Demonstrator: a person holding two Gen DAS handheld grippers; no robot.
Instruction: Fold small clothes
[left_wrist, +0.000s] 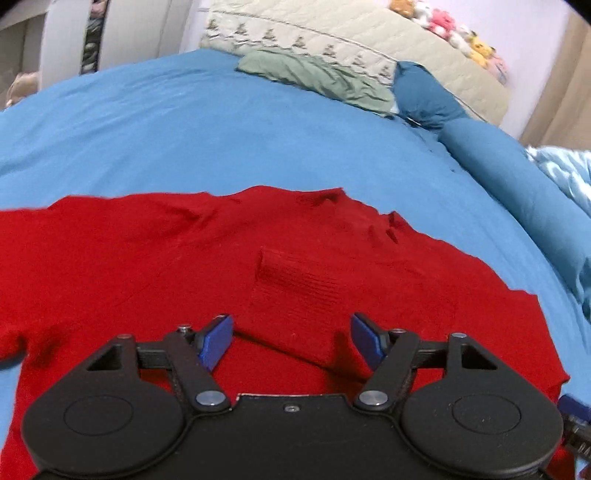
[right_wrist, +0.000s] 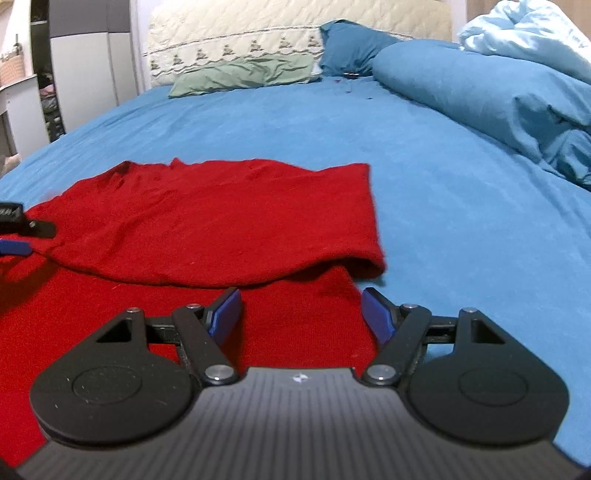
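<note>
A red knit sweater (left_wrist: 147, 266) lies flat on the blue bed sheet (left_wrist: 184, 129), with a ribbed cuff (left_wrist: 295, 275) folded onto its middle. My left gripper (left_wrist: 291, 341) is open and empty just above the sweater, near the cuff. In the right wrist view the sweater (right_wrist: 221, 221) has one part folded over the rest, its folded edge running across in front of my right gripper (right_wrist: 301, 314). The right gripper is open and empty over the sweater's right edge. The left gripper's tip (right_wrist: 14, 247) shows at the far left of the right wrist view.
A green pillow (right_wrist: 243, 75) and a quilted headboard (right_wrist: 258, 33) stand at the bed's far end. A rolled blue duvet (right_wrist: 480, 92) and a pale blue blanket (right_wrist: 524, 33) lie along the right side. A wardrobe (right_wrist: 88, 55) stands to the left.
</note>
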